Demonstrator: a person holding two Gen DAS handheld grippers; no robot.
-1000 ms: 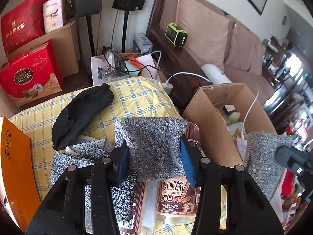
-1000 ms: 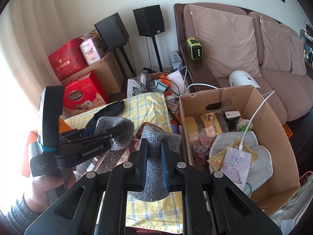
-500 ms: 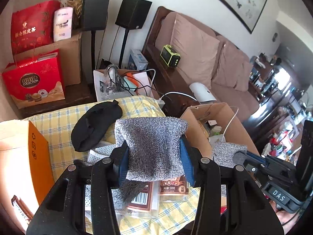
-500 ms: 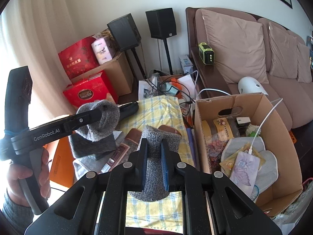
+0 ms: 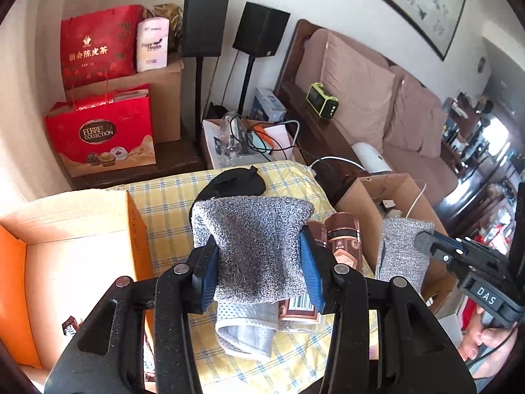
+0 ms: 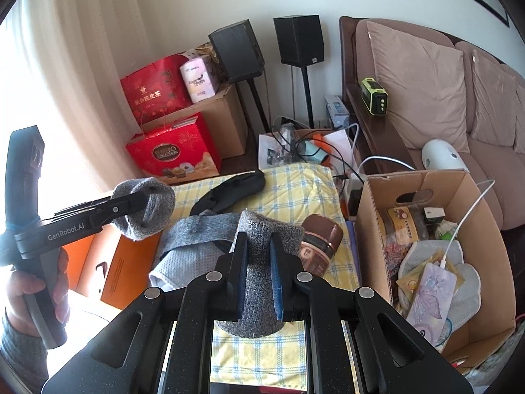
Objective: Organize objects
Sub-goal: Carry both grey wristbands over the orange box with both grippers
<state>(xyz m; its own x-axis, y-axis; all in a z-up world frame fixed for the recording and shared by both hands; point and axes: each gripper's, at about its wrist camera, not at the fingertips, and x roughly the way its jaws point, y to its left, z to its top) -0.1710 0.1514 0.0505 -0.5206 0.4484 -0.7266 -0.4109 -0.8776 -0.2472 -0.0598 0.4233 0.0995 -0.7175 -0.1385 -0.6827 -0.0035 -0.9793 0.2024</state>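
My left gripper point(image 5: 259, 262) is shut on a grey knitted sock point(image 5: 256, 246) and holds it above the yellow checked cloth point(image 5: 170, 203). It also shows in the right wrist view point(image 6: 144, 210) at the left, with that sock point(image 6: 154, 207). My right gripper point(image 6: 259, 272) is shut on a second grey knitted sock point(image 6: 259, 229), seen in the left wrist view point(image 5: 402, 249) at the right. Below lie a grey mesh cloth point(image 5: 244, 331), a brown jar point(image 6: 320, 241) and a black sock point(image 5: 234, 182).
An open orange box point(image 5: 72, 262) stands to the left. An open cardboard box point(image 6: 436, 262) with packets and a cable stands to the right. Red gift bags point(image 5: 101, 131), speakers on stands point(image 5: 205, 19) and a sofa point(image 6: 426, 75) lie beyond.
Both grippers rose and pulled back with their socks. The left sock lifted clear of the pile and the orange box came into the left wrist view.
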